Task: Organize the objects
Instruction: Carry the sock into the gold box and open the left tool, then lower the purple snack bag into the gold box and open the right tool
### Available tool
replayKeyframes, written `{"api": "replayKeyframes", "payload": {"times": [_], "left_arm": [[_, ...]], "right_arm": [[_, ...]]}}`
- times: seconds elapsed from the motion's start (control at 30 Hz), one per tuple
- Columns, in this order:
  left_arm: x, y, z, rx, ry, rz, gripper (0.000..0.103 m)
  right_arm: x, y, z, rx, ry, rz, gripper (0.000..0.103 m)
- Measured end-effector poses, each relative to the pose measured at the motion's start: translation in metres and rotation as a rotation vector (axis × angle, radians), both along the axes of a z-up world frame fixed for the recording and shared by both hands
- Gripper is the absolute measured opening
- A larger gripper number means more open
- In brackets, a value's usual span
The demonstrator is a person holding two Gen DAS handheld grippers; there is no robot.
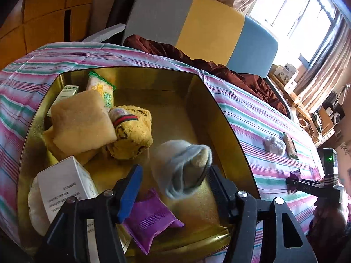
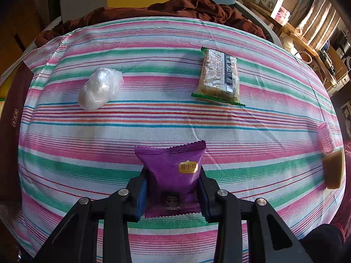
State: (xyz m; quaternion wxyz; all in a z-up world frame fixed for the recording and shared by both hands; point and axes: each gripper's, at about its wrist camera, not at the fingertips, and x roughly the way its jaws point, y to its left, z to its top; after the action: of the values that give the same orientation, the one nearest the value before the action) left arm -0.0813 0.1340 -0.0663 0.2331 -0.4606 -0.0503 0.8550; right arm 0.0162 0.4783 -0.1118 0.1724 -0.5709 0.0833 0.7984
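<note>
In the left wrist view a gold tin box (image 1: 221,118) sits on the striped cloth. It holds a folded beige towel (image 1: 83,122), a yellow patterned sock (image 1: 131,138), a white carton (image 1: 63,186), a purple packet (image 1: 151,221) and a green snack pack (image 1: 103,87). My left gripper (image 1: 174,171) is open over the box. A blurred grey-blue sock (image 1: 182,168) lies between its fingers, clear of the blue pad. My right gripper (image 2: 172,173) is shut on a purple snack packet (image 2: 171,164) just above the cloth. This gripper also shows far right in the left wrist view (image 1: 294,182).
On the cloth beyond the right gripper lie a white plastic-wrapped bundle (image 2: 99,89) and a green-edged cereal bar (image 2: 219,76). A pink hair roller (image 2: 326,139) and a brown block (image 2: 333,168) sit at the right edge. Dark red fabric (image 2: 186,6) is bunched at the far side.
</note>
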Motion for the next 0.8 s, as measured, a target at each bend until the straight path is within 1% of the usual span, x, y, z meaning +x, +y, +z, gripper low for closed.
{"api": "replayKeyframes", "payload": {"times": [0.17, 0.3, 0.4, 0.43, 0.6, 0.67, 0.73, 0.8], "left_arm": [[0.006, -0.019, 0.0, -0.024, 0.021, 0.041, 0.063], [0.018, -0.033, 0.006, -0.068, 0.074, 0.07, 0.063], [0.023, -0.041, 0.013, -0.082, 0.098, 0.085, 0.064], [0.025, -0.043, 0.016, -0.092, 0.109, 0.093, 0.067], [0.032, -0.053, 0.034, -0.103, 0.176, 0.116, 0.068], [0.034, -0.057, 0.039, -0.107, 0.195, 0.121, 0.07], [0.035, -0.06, 0.043, -0.113, 0.212, 0.126, 0.073], [0.037, -0.063, 0.046, -0.116, 0.225, 0.127, 0.073]], "right_arm": [[0.0, 0.002, 0.0, 0.007, 0.0, 0.002, 0.037], [-0.004, 0.002, 0.0, 0.016, 0.0, 0.006, 0.036], [-0.002, 0.003, 0.002, -0.012, 0.016, -0.006, 0.035], [-0.001, 0.003, 0.004, -0.024, 0.03, -0.005, 0.035], [0.006, -0.011, 0.035, -0.075, 0.176, 0.023, 0.035], [0.006, -0.025, 0.049, -0.108, 0.221, 0.038, 0.035], [-0.002, -0.041, 0.059, -0.136, 0.257, 0.084, 0.035], [-0.01, -0.068, 0.069, -0.149, 0.288, 0.149, 0.035]]}}
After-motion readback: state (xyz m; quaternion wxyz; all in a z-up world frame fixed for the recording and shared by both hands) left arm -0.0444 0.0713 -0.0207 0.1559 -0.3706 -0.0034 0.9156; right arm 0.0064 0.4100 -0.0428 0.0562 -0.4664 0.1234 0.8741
